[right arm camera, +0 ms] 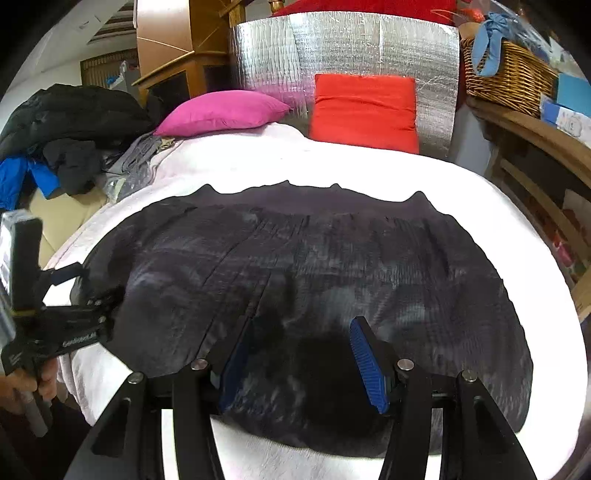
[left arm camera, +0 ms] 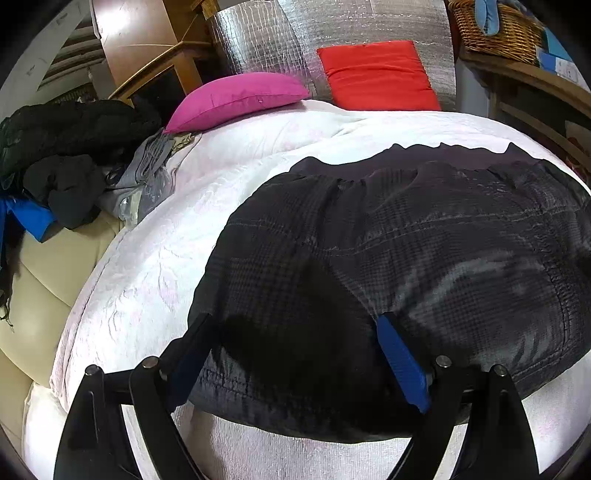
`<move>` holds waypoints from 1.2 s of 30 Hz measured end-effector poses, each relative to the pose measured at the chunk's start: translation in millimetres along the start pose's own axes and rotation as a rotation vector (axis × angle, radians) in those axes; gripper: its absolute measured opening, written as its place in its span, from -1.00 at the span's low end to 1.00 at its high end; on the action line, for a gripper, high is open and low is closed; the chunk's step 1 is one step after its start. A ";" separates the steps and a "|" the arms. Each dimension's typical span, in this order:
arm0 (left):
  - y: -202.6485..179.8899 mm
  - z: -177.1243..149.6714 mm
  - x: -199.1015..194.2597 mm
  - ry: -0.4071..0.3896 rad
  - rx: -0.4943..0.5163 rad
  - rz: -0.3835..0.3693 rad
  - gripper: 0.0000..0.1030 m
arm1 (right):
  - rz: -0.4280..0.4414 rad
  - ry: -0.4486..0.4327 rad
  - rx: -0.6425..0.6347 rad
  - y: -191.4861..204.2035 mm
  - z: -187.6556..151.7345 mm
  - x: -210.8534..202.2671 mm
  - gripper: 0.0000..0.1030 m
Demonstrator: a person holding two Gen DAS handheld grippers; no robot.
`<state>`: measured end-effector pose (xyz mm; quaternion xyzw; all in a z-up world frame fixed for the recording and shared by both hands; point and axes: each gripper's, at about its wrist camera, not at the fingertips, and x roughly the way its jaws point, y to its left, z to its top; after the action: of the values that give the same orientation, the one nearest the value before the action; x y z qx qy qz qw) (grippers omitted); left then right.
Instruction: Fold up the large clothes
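Left wrist view: dark checked garment (left arm camera: 388, 258) spread flat on white blanket (left arm camera: 147, 258), centre to 3 o'clock. Left gripper (left arm camera: 295, 354) wide apart over near hem, nothing clamped. Risk: blanket pinched with hem.

Right wrist view: right gripper (right arm camera: 299, 358) half apart above hem at 6 o'clock, nothing seen held. Risk: single layer caught, fold skewed.

Home bedroom or living room, lived-in and cluttered. A bed or mattress under a white textured cover (left arm camera: 155, 258) fills the middle, with a magenta pillow (left arm camera: 236, 98) and a red cushion (left arm camera: 376, 75) at its far end against silver foil insulation sheeting (left arm camera: 332, 33). Heap of dark coats and other clothes (left arm camera: 66, 155) on a cream sofa-like seat (left arm camera: 48, 258) on the left. Wooden furniture (right arm camera: 173, 48) behind, wooden shelf unit (right arm camera: 535, 147) on the right carrying a wicker basket (right arm camera: 506, 77) and boxes (right arm camera: 570, 103). Domestic bedding, laundry and storage everywhere.
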<state>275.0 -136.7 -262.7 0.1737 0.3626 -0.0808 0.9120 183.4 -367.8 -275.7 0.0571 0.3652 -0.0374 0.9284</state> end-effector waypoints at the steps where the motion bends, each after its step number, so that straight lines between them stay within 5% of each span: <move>1: -0.7 -0.1 0.1 -0.002 0.004 0.004 0.74 | -0.003 0.021 0.000 1.4 -4.4 2.7 0.14; 5: -4.1 -1.5 2.5 -0.004 0.019 0.016 0.75 | -0.013 0.124 0.016 2.0 -19.6 28.0 0.14; 12: -3.8 -0.1 -18.2 -0.018 0.021 0.036 0.75 | 0.010 0.062 0.119 -6.9 -15.3 -10.1 0.21; 15: -7.4 -4.6 -52.7 -0.063 0.000 0.036 0.75 | -0.035 0.005 0.122 -1.5 -19.3 -43.1 0.43; 25: -11.1 -8.8 -185.1 -0.221 -0.054 0.011 0.93 | -0.207 -0.083 0.103 25.4 -19.5 -154.1 0.44; 36: 29.6 -10.1 -304.6 -0.376 -0.178 0.046 0.96 | -0.218 -0.234 0.079 74.0 -12.4 -257.8 0.44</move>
<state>56.2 -99.0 -51.9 0.0826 0.1875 -0.0588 0.9770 -5.0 -285.7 -103.0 0.0490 0.2568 -0.1588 0.9521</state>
